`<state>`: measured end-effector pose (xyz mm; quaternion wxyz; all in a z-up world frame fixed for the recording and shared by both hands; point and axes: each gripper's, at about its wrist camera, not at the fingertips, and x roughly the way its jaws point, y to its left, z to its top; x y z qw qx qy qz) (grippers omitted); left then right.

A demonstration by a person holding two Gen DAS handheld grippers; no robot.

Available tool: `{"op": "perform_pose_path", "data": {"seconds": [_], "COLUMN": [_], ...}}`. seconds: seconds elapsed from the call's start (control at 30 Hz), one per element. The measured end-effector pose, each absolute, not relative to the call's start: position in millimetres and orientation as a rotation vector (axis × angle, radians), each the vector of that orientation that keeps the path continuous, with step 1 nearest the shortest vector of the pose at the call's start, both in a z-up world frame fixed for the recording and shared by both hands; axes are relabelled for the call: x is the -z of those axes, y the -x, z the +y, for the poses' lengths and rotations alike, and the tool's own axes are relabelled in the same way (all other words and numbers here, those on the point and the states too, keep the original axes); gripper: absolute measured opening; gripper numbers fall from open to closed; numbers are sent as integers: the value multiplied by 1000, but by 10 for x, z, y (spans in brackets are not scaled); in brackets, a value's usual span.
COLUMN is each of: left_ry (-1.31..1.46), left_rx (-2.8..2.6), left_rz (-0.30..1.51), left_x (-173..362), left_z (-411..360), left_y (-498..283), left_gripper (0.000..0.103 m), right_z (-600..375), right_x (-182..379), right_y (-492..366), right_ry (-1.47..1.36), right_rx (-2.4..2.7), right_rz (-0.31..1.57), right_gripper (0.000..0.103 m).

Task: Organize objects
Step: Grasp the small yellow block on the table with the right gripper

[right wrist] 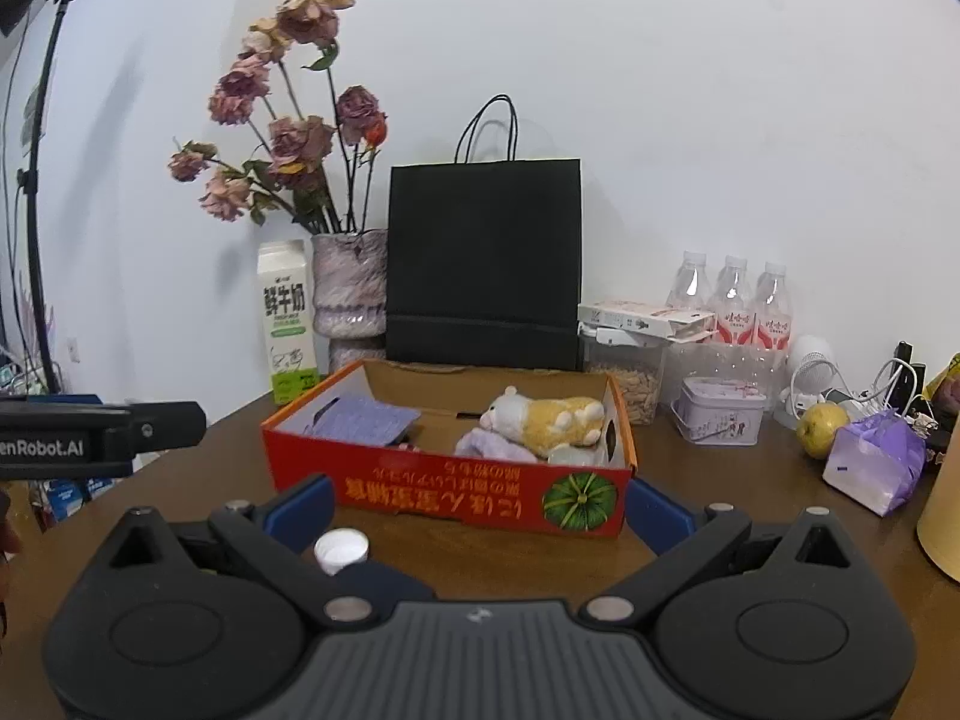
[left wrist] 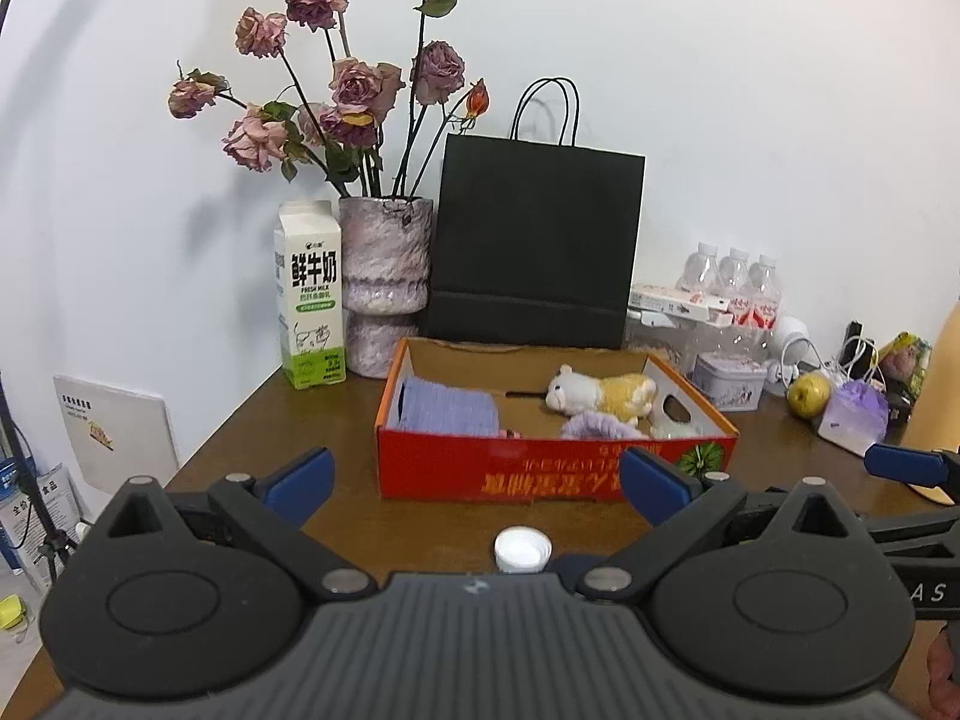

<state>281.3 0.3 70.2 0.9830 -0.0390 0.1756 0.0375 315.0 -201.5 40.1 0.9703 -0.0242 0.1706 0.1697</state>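
Observation:
An open red cardboard box [left wrist: 540, 468] [right wrist: 420, 480] sits on the brown table. Inside lie a plush toy [left wrist: 603, 393] [right wrist: 546, 420], a folded purple cloth [left wrist: 450, 408] [right wrist: 366, 417] and a fluffy lilac item [left wrist: 600, 426] [right wrist: 492, 444]. A white bottle cap [left wrist: 522, 549] [right wrist: 341, 549] rests on the table in front of the box. My left gripper [left wrist: 474, 480] is open, with the cap low between its fingers. My right gripper [right wrist: 480, 507] is open before the box; the cap lies by its left finger.
Behind the box stand a milk carton [left wrist: 311, 300], a vase of dried roses [left wrist: 384, 282] and a black paper bag [left wrist: 534, 246]. To the right are water bottles [right wrist: 732, 300], a lilac tin [right wrist: 723, 411], a yellow fruit [right wrist: 821, 421], a purple plastic bag [right wrist: 873, 462] and cables.

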Motion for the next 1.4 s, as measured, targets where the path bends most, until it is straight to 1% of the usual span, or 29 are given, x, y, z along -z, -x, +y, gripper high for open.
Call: {"op": "perform_pose_path", "data": {"seconds": [0.8, 1.4], "left_ry": [76, 88], "left_rx": [-98, -100], "left_rz": [403, 501], "left_x": [-503, -168], "left_z": [55, 113], "left_y": [-2058, -1913], "left_gripper": [103, 103], "right_z": [-2156, -2141], "right_x": [-51, 394], "right_y": [-2375, -2336], "right_ry": [88, 133], "right_rx": [-374, -411], "right_rz": [422, 592], "right_gripper": [103, 103]}}
